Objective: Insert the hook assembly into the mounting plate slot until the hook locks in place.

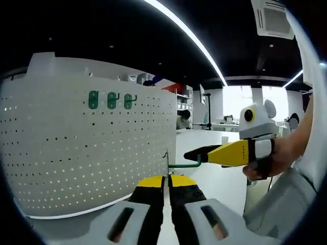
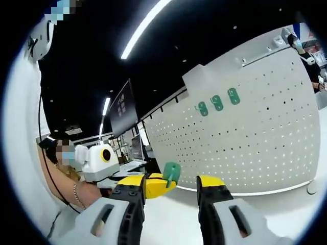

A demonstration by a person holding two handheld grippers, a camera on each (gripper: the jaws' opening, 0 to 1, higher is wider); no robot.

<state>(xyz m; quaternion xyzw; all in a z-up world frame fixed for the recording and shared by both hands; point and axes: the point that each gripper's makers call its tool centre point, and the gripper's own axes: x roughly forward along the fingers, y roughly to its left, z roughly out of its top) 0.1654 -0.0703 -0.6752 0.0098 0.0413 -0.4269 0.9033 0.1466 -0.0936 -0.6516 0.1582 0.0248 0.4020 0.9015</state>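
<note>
The green hook assembly [image 1: 184, 165] is a flat plate with a bent wire arm; its plate [image 2: 171, 173] faces the right gripper view. My left gripper [image 1: 165, 179] is shut on the plate edge, with the wire arm pointing right. It enters the right gripper view from the left [image 2: 159, 185]. My right gripper [image 2: 171, 184] is open, its jaws wide on either side of the hook; its tip [image 1: 196, 154] sits at the wire's curled end. The white perforated mounting plate [image 1: 76, 163] [image 2: 255, 148] stands upright beyond and carries three green hooks [image 1: 111, 100] [image 2: 217, 103].
A white tabletop [image 1: 217, 178] runs under the board. A hand [image 1: 265, 166] holds the right gripper. A dark monitor [image 2: 122, 109] stands behind the board's left end, and a person [image 1: 183, 118] sits further back. Another person [image 2: 306, 51] stands past the board's top right.
</note>
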